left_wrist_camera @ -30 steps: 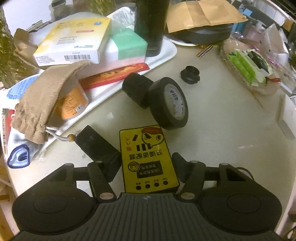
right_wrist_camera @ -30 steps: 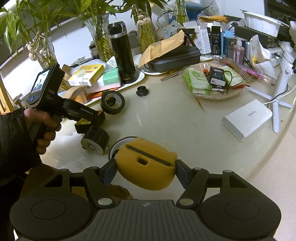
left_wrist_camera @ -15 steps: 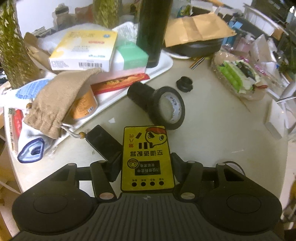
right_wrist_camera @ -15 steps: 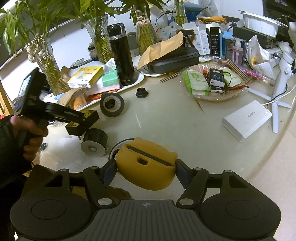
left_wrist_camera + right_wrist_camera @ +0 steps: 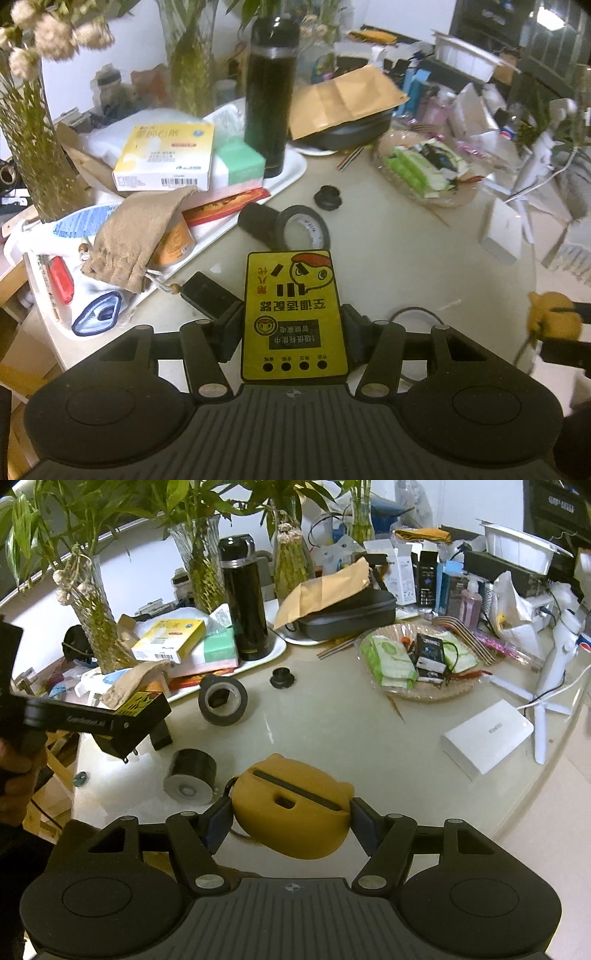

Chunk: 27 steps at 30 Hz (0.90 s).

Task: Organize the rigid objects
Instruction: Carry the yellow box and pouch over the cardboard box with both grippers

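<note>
1. Left wrist view: the round pale desk [image 5: 424,258] fills most of the scene, crowded along its far edge with vases of green stems, boxes and bags.
2. A white tray [image 5: 291,173] sits at the far left of the desk, bearing a tall black flask [image 5: 271,96], a yellow-and-white box [image 5: 166,155] stacked on a mint-green box [image 5: 240,166], and a tan drawstring pouch [image 5: 136,236] drooping over its near edge.
3. A black hard case [image 5: 347,616] lies behind the tray with a brown paper envelope [image 5: 325,590] on top; to its right a shallow glass dish [image 5: 424,694] holds green packets and a small dark box.
4. A white rectangular box [image 5: 487,734] rests near the desk's right edge.
5. The right tongs [image 5: 291,812] are clamped on a mustard-yellow silicone case [image 5: 291,812], held above the desk's near edge.
6. The left tongs [image 5: 293,321] are clamped on a yellow card-faced box [image 5: 293,314], printed with a cartoon figure, lifted clear of the desk; in the right wrist view a hand [image 5: 16,771] carries this tool at the left.
7. A roll of black tape [image 5: 221,699] stands on edge near the tray, and a second black roll [image 5: 190,775] lies nearer, close to the desk's near-left edge.
8. A small black knob [image 5: 282,677] sits between the tape and the dish.
</note>
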Tool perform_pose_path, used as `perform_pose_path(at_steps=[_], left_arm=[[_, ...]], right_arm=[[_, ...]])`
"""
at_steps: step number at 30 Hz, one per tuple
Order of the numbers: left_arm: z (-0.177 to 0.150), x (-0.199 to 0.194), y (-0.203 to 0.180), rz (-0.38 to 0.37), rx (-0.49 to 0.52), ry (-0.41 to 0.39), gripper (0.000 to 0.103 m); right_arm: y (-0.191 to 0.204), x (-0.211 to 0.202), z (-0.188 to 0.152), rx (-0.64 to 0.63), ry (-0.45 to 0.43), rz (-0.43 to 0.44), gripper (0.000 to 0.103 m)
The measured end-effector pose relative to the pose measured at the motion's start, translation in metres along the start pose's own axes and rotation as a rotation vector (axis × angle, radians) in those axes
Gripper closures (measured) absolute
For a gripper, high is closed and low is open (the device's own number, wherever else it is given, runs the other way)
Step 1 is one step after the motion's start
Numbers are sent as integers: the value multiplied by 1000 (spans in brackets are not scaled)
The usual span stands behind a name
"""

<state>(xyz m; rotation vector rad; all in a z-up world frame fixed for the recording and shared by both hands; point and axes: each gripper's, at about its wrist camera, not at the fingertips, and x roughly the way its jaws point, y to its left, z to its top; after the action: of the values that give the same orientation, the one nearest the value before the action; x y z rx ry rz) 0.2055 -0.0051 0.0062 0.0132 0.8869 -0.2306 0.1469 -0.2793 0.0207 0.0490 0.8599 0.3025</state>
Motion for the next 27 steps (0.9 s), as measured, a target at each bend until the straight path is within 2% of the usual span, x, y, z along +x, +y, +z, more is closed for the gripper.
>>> perform_pose_path(at_steps=[14,27], left_arm=[[-19,-60,-14,-76,73,-74,49],[-50,-91,-25,-133,130,-63,49]], right_arm=[[29,-12,4,-79,26,77,32],[48,-28,-10,-137,58,122,32]])
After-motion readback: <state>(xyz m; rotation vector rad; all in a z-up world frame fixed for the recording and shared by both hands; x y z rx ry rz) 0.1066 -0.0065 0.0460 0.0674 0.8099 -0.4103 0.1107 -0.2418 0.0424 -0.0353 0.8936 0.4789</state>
